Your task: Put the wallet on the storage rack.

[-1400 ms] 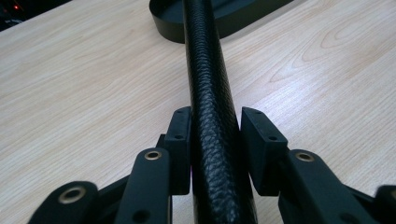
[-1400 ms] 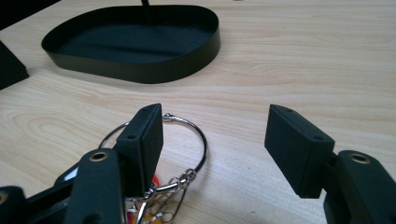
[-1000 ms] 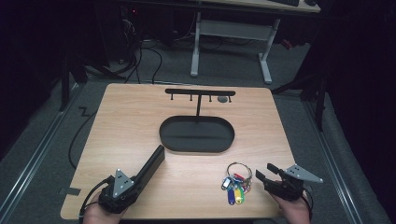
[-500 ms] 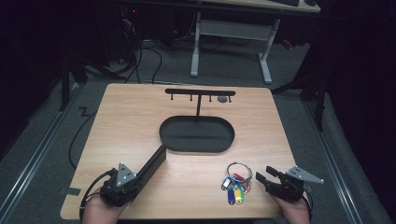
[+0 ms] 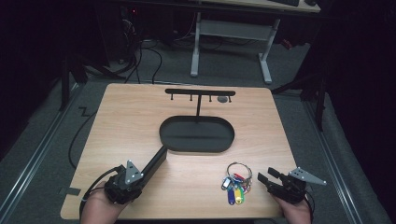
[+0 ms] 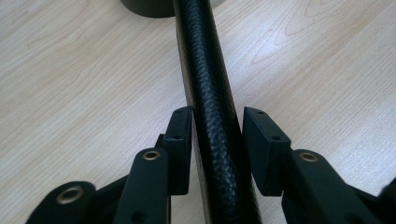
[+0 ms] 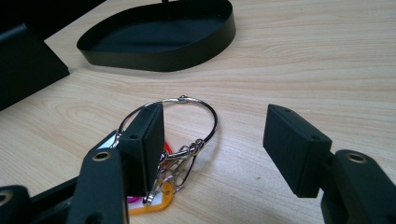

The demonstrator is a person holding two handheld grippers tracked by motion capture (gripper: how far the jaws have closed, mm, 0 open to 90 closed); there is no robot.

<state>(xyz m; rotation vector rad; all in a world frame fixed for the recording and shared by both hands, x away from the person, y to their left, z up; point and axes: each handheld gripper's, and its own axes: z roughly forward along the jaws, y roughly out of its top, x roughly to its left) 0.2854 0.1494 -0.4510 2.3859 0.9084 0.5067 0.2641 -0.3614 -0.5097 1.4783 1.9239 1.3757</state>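
A long black bar-shaped case (image 5: 154,163) with a textured skin lies on the table, pointing from my left gripper (image 5: 140,177) toward the black oval tray (image 5: 162,133). In the left gripper view the case (image 6: 205,70) runs between the jaws of my left gripper (image 6: 217,135). These have just been opening, and a thin gap shows at the right pad. A steel key ring with coloured tags (image 5: 236,184) lies near the front right. My right gripper (image 5: 264,178) stands open just right of it. In the right gripper view the ring (image 7: 187,100) lies ahead of the left jaw of my right gripper (image 7: 215,135).
A black T-shaped stand with small hooks (image 5: 201,92) rises behind the tray, whose wall (image 7: 154,60) shows beyond the keys. Bare wood lies between the case and the keys. The table's front edge is just under both hands.
The left gripper has shifted slightly along the case and its jaws stand a little wider. From above the case looks narrower than before. The right gripper and the keys have stayed put.
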